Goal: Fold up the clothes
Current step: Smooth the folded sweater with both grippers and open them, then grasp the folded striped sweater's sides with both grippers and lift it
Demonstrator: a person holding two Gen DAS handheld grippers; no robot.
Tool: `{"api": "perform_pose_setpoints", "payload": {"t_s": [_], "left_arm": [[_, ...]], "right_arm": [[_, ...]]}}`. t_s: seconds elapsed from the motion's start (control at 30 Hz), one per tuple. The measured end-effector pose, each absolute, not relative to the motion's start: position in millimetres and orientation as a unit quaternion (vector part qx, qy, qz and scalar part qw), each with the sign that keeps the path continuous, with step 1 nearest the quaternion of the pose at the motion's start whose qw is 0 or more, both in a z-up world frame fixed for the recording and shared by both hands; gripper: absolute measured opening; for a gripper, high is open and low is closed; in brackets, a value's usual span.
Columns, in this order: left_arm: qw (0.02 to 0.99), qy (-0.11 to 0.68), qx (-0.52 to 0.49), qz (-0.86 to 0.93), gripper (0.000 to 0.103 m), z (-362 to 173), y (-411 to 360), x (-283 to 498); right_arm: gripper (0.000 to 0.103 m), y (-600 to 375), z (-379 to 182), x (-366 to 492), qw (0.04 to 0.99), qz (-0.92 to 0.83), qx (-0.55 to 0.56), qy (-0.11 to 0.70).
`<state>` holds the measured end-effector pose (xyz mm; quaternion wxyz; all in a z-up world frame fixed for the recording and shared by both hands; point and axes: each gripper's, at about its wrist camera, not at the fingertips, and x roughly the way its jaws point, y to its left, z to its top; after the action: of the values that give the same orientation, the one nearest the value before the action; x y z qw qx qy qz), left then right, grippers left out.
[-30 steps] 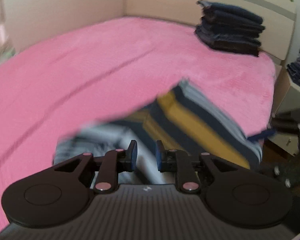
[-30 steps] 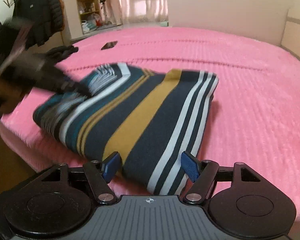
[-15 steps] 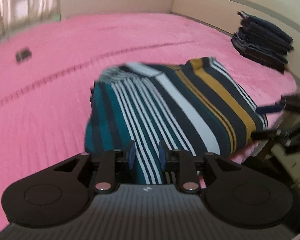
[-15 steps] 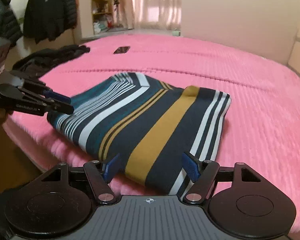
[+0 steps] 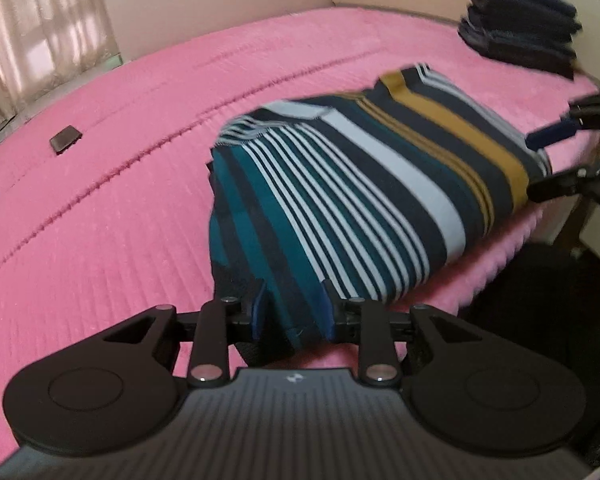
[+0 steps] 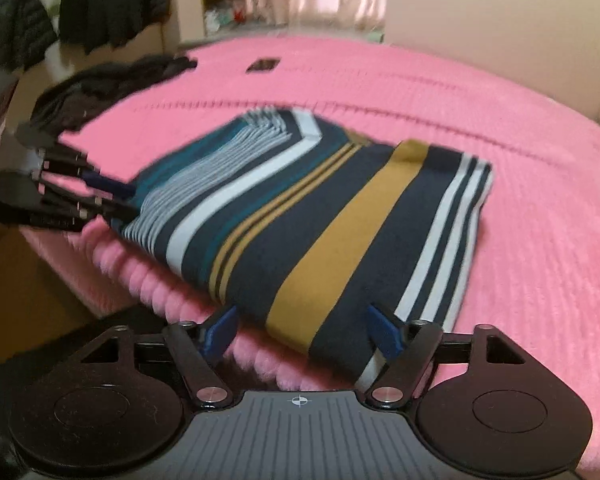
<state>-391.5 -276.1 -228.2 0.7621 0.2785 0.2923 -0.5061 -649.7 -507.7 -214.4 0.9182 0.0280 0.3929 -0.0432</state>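
**Striped sweater folded at the bed's edge, both grippers closing in**

The striped sweater lies folded into one thick rectangle on the pink bedspread, hard against the bed's near edge. The left gripper has its fingers apart with a corner of the sweater between them, not visibly pinched. The right gripper is spread wide around the opposite short end, pads clear of the cloth.

My worry: the bundle sits so close to the edge that a push or a one-sided lift could slide it off, or let the layers splay apart. Grabbing only the top layer would undo the fold.

Counting: one sweater, two grippers. Beyond the sweater I see one stack of dark folded clothes by the headboard, one small dark flat object, probably a phone, and one heap of dark garments.
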Motion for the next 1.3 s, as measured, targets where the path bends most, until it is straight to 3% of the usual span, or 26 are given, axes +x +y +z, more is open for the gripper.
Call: {"api": "perform_pose_setpoints", "payload": {"t_s": [0.1, 0.2, 0.37, 0.53, 0.6, 0.63, 0.7, 0.73, 0.8, 0.97, 1.1, 1.13, 1.17, 1.23, 1.27, 1.3], "left_arm": [[0.759, 0.302, 0.273, -0.508, 0.027, -232, -278, -385], [0.761, 0.295, 0.279, -0.505, 0.029, -225, -277, -387], [0.755, 0.26, 0.321, -0.509, 0.03, -222, -271, -405], [0.731, 0.171, 0.378, -0.541, 0.052, -220, -268, -434], [0.72, 0.148, 0.404, -0.544, 0.054, -226, -273, -443], [0.714, 0.137, 0.418, -0.544, 0.055, -229, -276, -446], [0.702, 0.112, 0.449, -0.541, 0.059, -237, -281, -454], [0.696, 0.093, 0.467, -0.538, 0.064, -241, -283, -459], [0.682, 0.054, 0.5, -0.53, 0.069, -250, -287, -467], [0.641, -0.017, 0.58, -0.502, 0.07, -276, -301, -475], [0.64, -0.042, 0.603, -0.475, 0.067, -287, -317, -470], [0.641, -0.045, 0.607, -0.468, 0.063, -289, -321, -469], [0.64, -0.042, 0.61, -0.465, 0.051, -291, -325, -467], [0.632, -0.022, 0.614, -0.473, 0.043, -293, -330, -463], [0.632, -0.016, 0.612, -0.475, 0.04, -293, -330, -462], [0.633, -0.011, 0.609, -0.478, 0.039, -292, -330, -460]], "right_arm": [[0.08, -499, -205, -649, 0.921, -0.043, 0.003, 0.386], [0.095, -485, -208, -648, 0.919, -0.032, -0.064, 0.388], [0.095, -473, -224, -646, 0.888, -0.015, -0.196, 0.416], [0.095, -467, -244, -631, 0.861, -0.005, -0.273, 0.429], [0.084, -469, -259, -624, 0.85, -0.006, -0.287, 0.442], [0.083, -469, -264, -622, 0.848, -0.01, -0.299, 0.438], [0.066, -472, -267, -618, 0.843, -0.019, -0.321, 0.432], [0.063, -474, -264, -617, 0.844, -0.018, -0.319, 0.43], [0.047, -483, -249, -616, 0.858, -0.013, -0.288, 0.424], [0.044, -502, -202, -619, 0.891, -0.03, -0.232, 0.389], [0.044, -501, -212, -622, 0.887, -0.023, -0.24, 0.394], [0.045, -498, -219, -625, 0.883, -0.02, -0.248, 0.398], [0.049, -495, -225, -628, 0.879, -0.019, -0.259, 0.399], [0.065, -488, -236, -635, 0.87, -0.024, -0.292, 0.396], [0.081, -483, -241, -638, 0.868, -0.03, -0.309, 0.389], [0.083, -479, -245, -642, 0.865, -0.035, -0.324, 0.382]]}}
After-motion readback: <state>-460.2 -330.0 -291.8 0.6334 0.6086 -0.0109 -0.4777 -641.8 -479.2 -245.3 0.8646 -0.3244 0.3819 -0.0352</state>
